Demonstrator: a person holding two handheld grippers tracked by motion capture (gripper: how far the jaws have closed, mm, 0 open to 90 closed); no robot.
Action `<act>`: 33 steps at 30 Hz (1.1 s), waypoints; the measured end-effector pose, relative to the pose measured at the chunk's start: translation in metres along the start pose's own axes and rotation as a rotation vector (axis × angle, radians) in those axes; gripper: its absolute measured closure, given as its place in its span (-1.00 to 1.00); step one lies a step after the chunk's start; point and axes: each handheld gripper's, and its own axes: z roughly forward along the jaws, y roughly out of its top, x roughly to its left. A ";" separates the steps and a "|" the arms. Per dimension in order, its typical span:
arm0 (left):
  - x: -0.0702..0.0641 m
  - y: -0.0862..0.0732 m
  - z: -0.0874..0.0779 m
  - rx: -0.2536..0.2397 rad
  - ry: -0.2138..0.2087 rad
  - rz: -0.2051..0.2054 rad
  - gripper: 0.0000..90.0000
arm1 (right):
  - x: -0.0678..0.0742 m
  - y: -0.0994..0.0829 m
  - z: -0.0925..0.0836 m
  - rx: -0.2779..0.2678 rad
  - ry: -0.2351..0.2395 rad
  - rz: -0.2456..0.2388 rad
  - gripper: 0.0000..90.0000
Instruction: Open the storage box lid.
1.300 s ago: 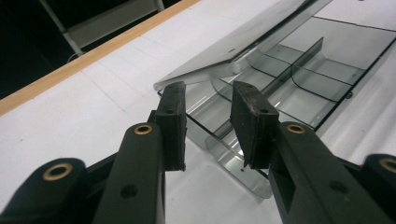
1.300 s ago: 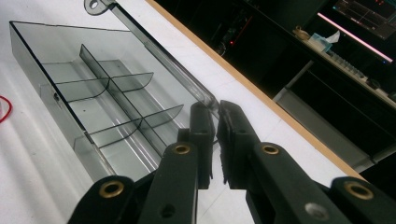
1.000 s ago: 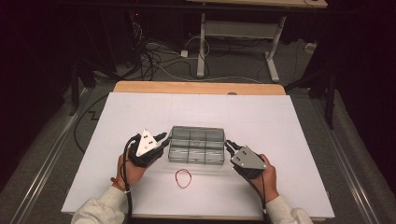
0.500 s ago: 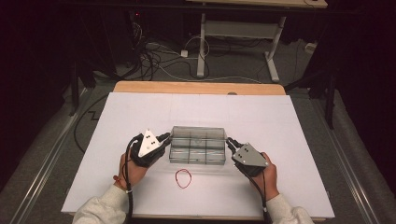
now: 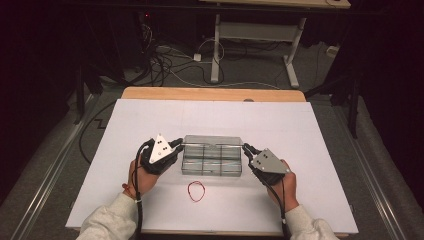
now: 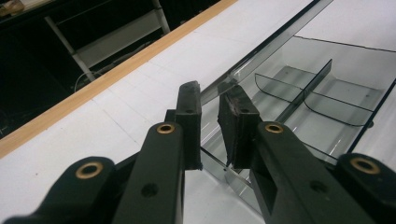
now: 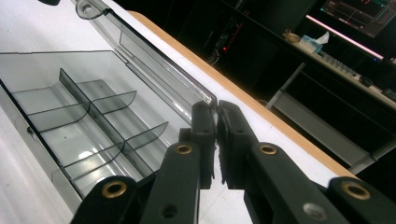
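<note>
**Both grippers pinched on the lid corners of the clear divided box**

Left gripper point(image 5: 176, 144) sits at the left end of the clear organiser box point(image 5: 211, 161); in the left gripper view point(image 6: 210, 126) we see its two pads nearly together with the thin edge of the hinged lid point(image 6: 261, 51) running between them, so we record it as clamped on the lid's corner; right gripper point(image 5: 247, 148) sits at the box's right end; in the right gripper view point(image 7: 215, 140) its pads are drawn together on the lid's other corner, with only a sliver showing between them.

We note the box lying near the middle of the white sheet point(image 5: 300, 130) that covers the table; its lid stands raised along the box's far long edge; the compartments, parted by curved dividers point(image 7: 107, 105), look empty from both gripper views.

Red rubber band point(image 5: 196, 191) lies loose on the sheet just on the near side of the box, apart from it and between the two hands; left hand point(image 5: 140, 177) and right hand point(image 5: 282, 182) come in on the box's near side, one at each end; wooden table edge point(image 5: 210, 93) shows beyond the sheet on the box's far side.
</note>
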 end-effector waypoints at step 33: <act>0.021 0.023 0.005 -0.020 -0.024 -0.011 0.67 | -0.026 0.019 0.009 -0.019 0.015 0.068 0.86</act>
